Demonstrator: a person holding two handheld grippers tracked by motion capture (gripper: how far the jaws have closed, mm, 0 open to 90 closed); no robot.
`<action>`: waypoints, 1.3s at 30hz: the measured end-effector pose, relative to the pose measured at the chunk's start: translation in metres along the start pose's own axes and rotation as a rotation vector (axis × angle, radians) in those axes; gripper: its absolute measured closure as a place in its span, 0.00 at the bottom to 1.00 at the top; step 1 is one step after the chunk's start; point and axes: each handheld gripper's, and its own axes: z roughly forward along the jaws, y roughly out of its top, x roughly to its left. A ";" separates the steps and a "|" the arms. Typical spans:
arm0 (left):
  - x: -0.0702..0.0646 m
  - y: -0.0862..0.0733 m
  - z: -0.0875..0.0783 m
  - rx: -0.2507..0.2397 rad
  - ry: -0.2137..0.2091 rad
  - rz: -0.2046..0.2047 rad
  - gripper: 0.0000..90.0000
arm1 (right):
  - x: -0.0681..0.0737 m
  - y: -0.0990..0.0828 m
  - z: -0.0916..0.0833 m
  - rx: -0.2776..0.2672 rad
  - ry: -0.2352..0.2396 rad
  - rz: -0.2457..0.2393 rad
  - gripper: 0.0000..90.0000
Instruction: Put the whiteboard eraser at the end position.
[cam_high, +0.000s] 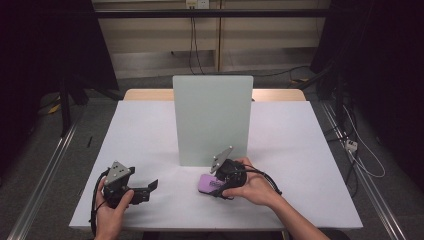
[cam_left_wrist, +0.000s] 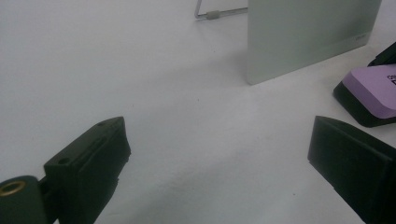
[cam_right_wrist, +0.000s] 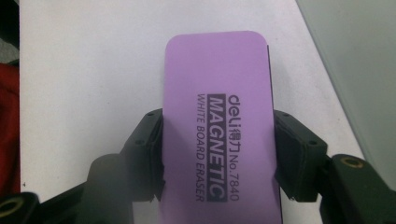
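Eraser (cam_right_wrist: 219, 135), purple-topped with a black base and printed "MAGNETIC WHITE BOARD ERASER", sits between the jaws of our right gripper (cam_right_wrist: 218, 154); in the right gripper view the two black jaws press against its long sides, so we read the gripper as clamped on it. From the high view the right gripper (cam_high: 220, 186) and the hand behind it rest low at the near middle of the table (cam_high: 300, 150), and the eraser (cam_high: 207, 182) lies flat on the white surface just in front of an upright pale-green whiteboard (cam_high: 212, 120) that stands on a wire foot. Our left gripper (cam_high: 145, 187) waits well apart at the near left of the table, its jaws spread wide over bare white surface, holding nothing; its own view looks across the table toward the board's lower edge (cam_left_wrist: 308, 37) and a corner of the eraser (cam_left_wrist: 369, 88). We judge the step in hand to be the grasp of the eraser, with the lift not yet begun, since the eraser seems to rest on the table. The next move likely calls for raising it while keeping the squeeze firm, turning the felt face toward the board, and meeting the board gently so that the light stand does not tip backward.
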 end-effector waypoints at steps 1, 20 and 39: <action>0.000 0.000 0.000 0.001 0.001 0.002 0.06 | 0.000 0.000 0.000 -0.002 0.001 -0.001 0.46; 0.001 0.001 0.001 0.006 -0.004 0.000 0.06 | -0.002 -0.005 -0.002 -0.058 -0.003 0.053 0.20; 0.001 0.002 0.003 0.011 -0.003 0.007 0.06 | -0.005 -0.022 -0.030 -0.211 -0.074 0.153 0.09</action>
